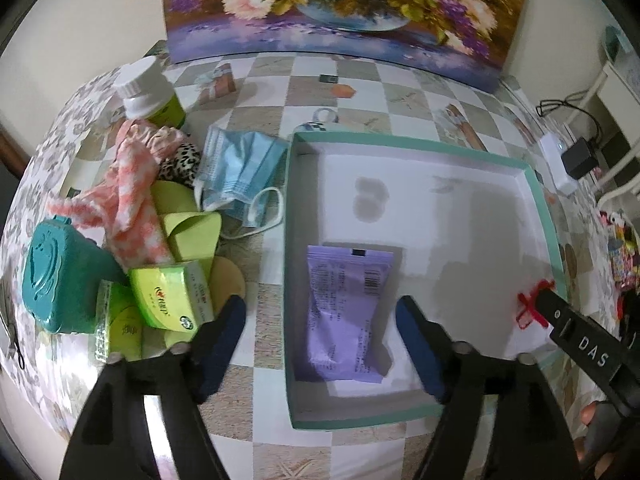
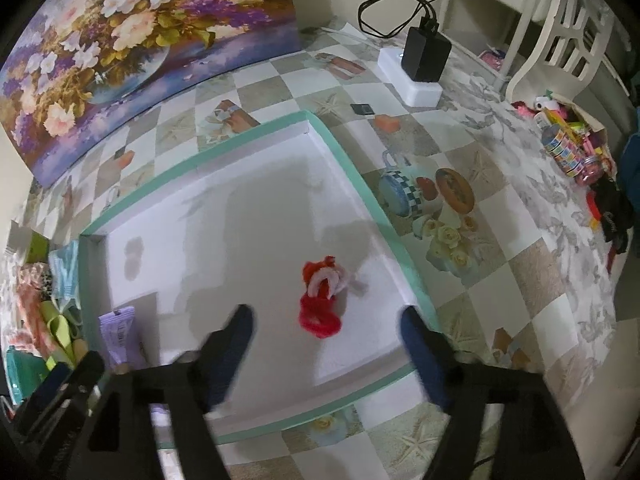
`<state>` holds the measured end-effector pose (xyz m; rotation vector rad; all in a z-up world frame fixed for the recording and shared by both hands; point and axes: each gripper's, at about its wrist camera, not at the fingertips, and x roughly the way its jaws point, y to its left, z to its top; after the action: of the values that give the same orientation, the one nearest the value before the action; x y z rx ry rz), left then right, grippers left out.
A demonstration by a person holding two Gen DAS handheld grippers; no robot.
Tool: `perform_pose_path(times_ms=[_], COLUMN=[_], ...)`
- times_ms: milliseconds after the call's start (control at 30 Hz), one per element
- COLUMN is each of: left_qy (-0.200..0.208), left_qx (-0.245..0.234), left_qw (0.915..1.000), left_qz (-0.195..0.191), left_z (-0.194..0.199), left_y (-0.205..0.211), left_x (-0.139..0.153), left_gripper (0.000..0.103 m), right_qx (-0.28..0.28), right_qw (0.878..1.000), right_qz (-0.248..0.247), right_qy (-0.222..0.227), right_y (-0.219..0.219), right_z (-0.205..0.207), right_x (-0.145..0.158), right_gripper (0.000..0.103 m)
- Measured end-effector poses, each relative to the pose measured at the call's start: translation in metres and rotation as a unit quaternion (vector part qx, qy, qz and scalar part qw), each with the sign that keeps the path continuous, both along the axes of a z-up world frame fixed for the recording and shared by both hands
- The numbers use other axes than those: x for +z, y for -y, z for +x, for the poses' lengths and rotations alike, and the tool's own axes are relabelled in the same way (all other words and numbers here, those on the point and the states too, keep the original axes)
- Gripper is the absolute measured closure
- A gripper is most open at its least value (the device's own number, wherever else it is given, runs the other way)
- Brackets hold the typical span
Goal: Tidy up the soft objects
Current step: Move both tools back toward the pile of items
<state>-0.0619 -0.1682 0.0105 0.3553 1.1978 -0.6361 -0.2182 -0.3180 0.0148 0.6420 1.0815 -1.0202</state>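
Two soft things already lie in the box (image 1: 416,145): a purple pouch (image 1: 346,314) near its left wall and a red scrunchie (image 2: 320,300) towards its right side. The step in hand looks like the release after a drop, one item under each hand.

The left hand-held gripper (image 1: 322,344) hangs over the pouch with its jaws spread wide, the pads clear of the pouch and holding nothing. The right hand-held gripper (image 2: 326,344) stands just as wide above the scrunchie, which lies between and a little ahead of its fingers, untouched.

More soft things wait in the pile on the tabletop (image 1: 276,92) left of the box: a blue face mask (image 1: 244,168), a pink cloth (image 1: 134,196) and a leopard-print piece (image 1: 180,162), mixed with hard ones such as a teal case (image 1: 56,276), green cartons (image 1: 170,294) and a bottle (image 1: 150,94).

The next move probably calls for the left hand to swing over to the pile. The mask, lying loose at the pile's edge nearest the box, seems the easiest pick; the cloth is draped among the cartons and may drag them.
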Motion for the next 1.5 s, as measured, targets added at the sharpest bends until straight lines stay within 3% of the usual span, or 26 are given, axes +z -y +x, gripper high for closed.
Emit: perform_pose_path(times_ms=[200, 300, 367, 767, 933, 1233, 1500], left_qy=[0.005, 0.013, 0.02, 0.008, -0.003, 0.001, 0.012], left_qx=[0.019, 0.032, 0.037, 0.051, 0.053, 0.058, 0.083], left_qw=[0.9998, 0.9994, 0.999, 0.9986, 0.9975, 0.9966, 0.9955], left_qz=[0.004, 0.009, 0.012, 0.015, 0.048, 0.059, 0.044], left_z=[0.007, 0.011, 0.012, 0.016, 0.017, 0.022, 0.04], left_y=[-0.007, -0.01, -0.013, -0.019, -0.023, -0.035, -0.058], left_x=[0.0, -0.001, -0.001, -0.002, -0.006, 0.002, 0.024], left_gripper=[0.021, 0.009, 0.008, 0.007, 0.007, 0.007, 0.007], right_qx=[0.003, 0.004, 0.004, 0.012, 0.018, 0.028, 0.092], right_qw=[1.0, 1.0, 1.0, 1.0, 0.999, 0.998, 0.996], right_qz=[0.001, -0.005, -0.011, -0.015, -0.003, 0.0, -0.013], right_qy=[-0.011, -0.015, -0.015, -0.022, -0.034, -0.051, -0.012], right_y=[0.001, 0.0, -0.001, -0.004, -0.004, -0.011, -0.037], right_z=[0.001, 0.001, 0.001, 0.005, 0.007, 0.013, 0.042], right_x=[-0.002, -0.002, -0.001, 0.0, -0.005, -0.009, 0.005], right_gripper=[0.009, 0.004, 0.0, 0.0, 0.0, 0.0, 0.0])
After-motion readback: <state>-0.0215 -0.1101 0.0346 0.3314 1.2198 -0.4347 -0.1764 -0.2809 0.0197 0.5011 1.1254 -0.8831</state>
